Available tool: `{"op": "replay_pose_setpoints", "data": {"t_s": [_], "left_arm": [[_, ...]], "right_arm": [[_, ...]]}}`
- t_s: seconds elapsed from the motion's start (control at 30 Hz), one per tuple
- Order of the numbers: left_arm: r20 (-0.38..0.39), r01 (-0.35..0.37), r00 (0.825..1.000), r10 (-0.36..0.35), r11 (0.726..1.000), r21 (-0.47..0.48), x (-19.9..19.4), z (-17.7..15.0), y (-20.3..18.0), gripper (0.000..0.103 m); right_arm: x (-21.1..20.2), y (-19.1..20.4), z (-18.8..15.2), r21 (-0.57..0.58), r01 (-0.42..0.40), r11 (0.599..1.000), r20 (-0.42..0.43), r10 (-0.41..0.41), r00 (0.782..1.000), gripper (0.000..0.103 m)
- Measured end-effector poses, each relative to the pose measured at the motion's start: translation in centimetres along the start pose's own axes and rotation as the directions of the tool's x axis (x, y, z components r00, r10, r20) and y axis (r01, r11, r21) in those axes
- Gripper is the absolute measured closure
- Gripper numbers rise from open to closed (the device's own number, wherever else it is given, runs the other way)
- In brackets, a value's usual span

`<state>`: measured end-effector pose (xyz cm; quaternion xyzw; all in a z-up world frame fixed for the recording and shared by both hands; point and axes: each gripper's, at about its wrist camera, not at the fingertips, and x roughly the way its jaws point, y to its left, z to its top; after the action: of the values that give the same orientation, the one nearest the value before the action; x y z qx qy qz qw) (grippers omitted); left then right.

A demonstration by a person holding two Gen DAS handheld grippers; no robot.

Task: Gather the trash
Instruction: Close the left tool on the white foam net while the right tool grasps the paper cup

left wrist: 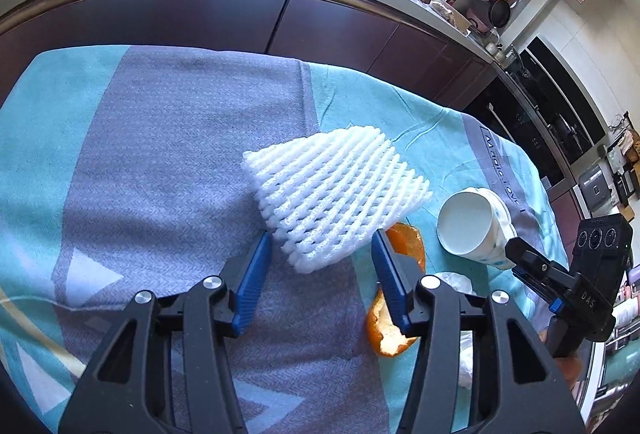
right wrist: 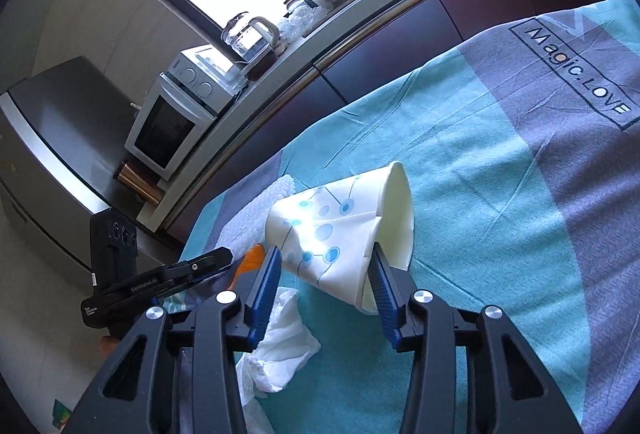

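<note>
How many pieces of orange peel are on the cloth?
2: one orange peel piece beside the foam net, another peel piece nearer, behind the left hand-held gripper. More may be hidden.

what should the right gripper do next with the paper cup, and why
Probably close a little more and lift. The right gripper straddles the paper cup, which lies on its side on the cloth; one finger already dents its wall, but the other side looks barely in contact, so the grip seems unfinished.
</note>
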<state>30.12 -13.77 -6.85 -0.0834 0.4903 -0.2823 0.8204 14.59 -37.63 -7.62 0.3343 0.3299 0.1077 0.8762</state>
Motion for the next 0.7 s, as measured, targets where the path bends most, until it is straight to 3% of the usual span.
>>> {"op": "replay_pose_setpoints", "data": {"t_s": [0.1,0.27,0.5,0.7], "left_arm": [[-0.011,-0.003,1.0,0.003,1.0,-0.002,0.4,0.0,0.0,0.074],[-0.001,-0.002,1.0,0.002,1.0,-0.011,0.5,-0.1,0.3,0.085],[0.027,-0.004,1.0,0.004,1.0,-0.006,-0.5,-0.6,0.2,0.091],[0.064,-0.007,0.998,0.008,1.0,-0.006,-2.4,-1.3,0.3,0.092]], "right_arm": [[0.1,0.0,-0.1,-0.001,-0.01,1.0,-0.006,0.01,1.0,0.072],[-0.2,0.4,-0.2,-0.018,-0.022,1.0,-0.001,0.022,1.0,0.078],[-0.8,1.8,-0.3,-0.058,-0.039,0.998,0.005,0.04,0.999,0.095],[-1.3,3.1,-0.2,-0.107,-0.033,0.994,0.022,0.036,0.999,0.097]]}}
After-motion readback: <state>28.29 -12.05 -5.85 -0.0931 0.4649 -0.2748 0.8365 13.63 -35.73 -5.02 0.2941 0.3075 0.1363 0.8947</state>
